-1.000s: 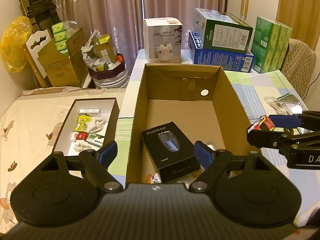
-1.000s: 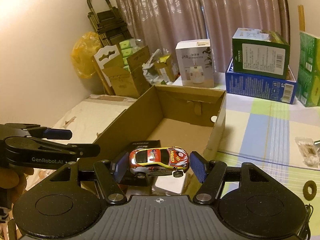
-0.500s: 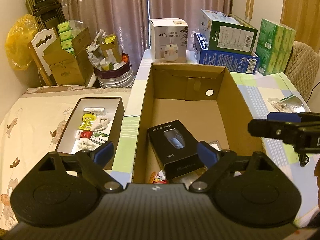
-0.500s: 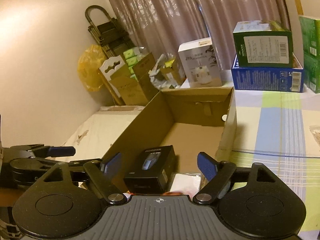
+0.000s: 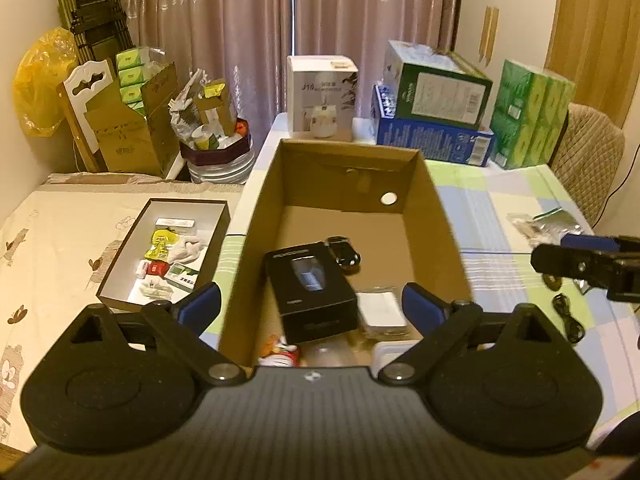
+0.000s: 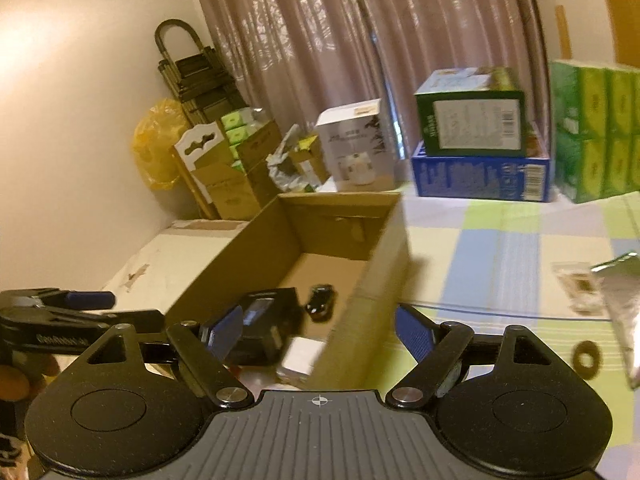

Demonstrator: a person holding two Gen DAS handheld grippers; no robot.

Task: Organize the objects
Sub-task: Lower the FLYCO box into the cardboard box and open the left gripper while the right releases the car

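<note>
Both claws spread, empty: left gripper [image 5: 311, 307], right gripper [image 6: 318, 330] above carton [image 5: 444, 224]; black box [image 5: 310, 292] inside.

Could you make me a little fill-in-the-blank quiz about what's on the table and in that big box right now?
1. The black product box lies inside the open ____ box.
2. The green carton is stacked on a ____ carton.
3. The left gripper has its jaws ____ and holds nothing.
4. Just beyond the black product box sits a small black toy ____.

Missing words: cardboard; blue; open; car
</note>
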